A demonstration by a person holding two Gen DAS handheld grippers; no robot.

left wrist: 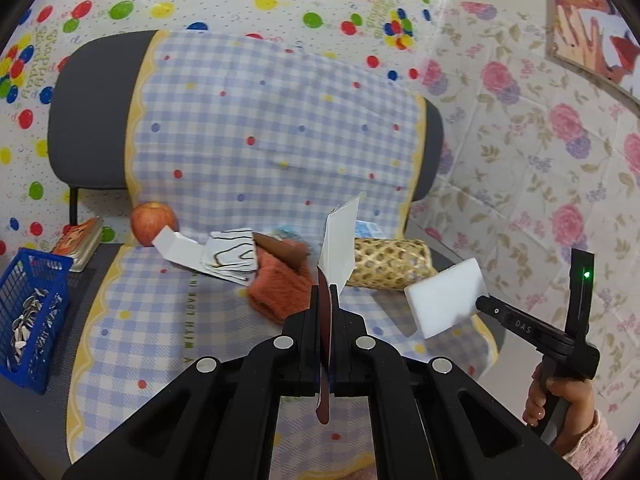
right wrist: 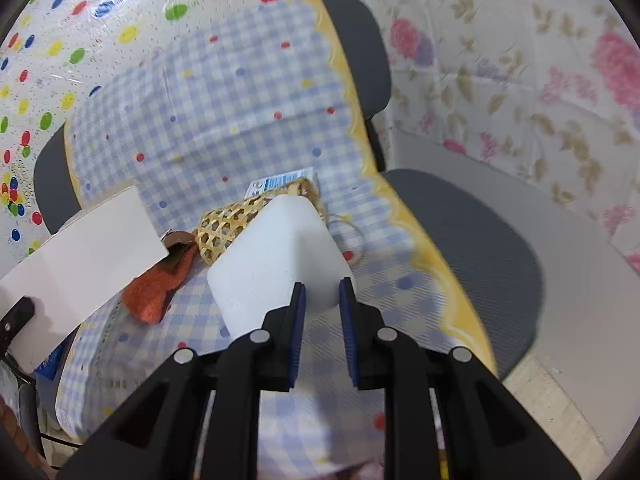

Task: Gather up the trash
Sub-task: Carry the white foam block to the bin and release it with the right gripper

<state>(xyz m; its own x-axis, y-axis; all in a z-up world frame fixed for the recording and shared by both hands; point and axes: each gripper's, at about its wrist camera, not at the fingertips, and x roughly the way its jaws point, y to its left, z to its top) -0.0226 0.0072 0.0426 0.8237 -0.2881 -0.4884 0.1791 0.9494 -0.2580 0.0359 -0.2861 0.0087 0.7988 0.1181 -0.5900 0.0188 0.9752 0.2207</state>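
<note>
A: What has the left gripper (left wrist: 329, 300) got?

B: Its jaws are pinched tight on a flat piece of card (left wrist: 339, 250), white on one face and dark red on the other. The card stands on edge, rising above the fingertips, and its lower end hangs down between the gripper's arms.

A: And the right gripper (right wrist: 323, 292)?

B: Clamped on a white foam block (right wrist: 276, 264) — a sponge, by the look of it — held above the chair seat. The left camera shows the same block (left wrist: 446, 300) at the tip of the right gripper (left wrist: 480, 305), clear of the blue-checked cover (left wrist: 256, 128) draped over the grey chair (left wrist: 92, 120).

A: What lies on the seat?

B: A folded white carton (left wrist: 208, 254) with brown squiggles, near the backrest. Just beside it sits an orange fuzzy cloth (left wrist: 276, 288) with a brown cone-shaped piece (left wrist: 282, 249) on top. To the right lies a woven bamboo tube (left wrist: 390, 262) on its side, a blue-and-white packet (right wrist: 280, 180) peeking out behind it.

A: Anything else?

B: A red apple (left wrist: 153, 222) at the left edge of the cover, touching the carton's flap. Further left, a small book (left wrist: 82, 240), and a blue plastic basket (left wrist: 32, 316) holding what look like sunflower seed shells (left wrist: 28, 328) — hard to be certain at that size.
</note>
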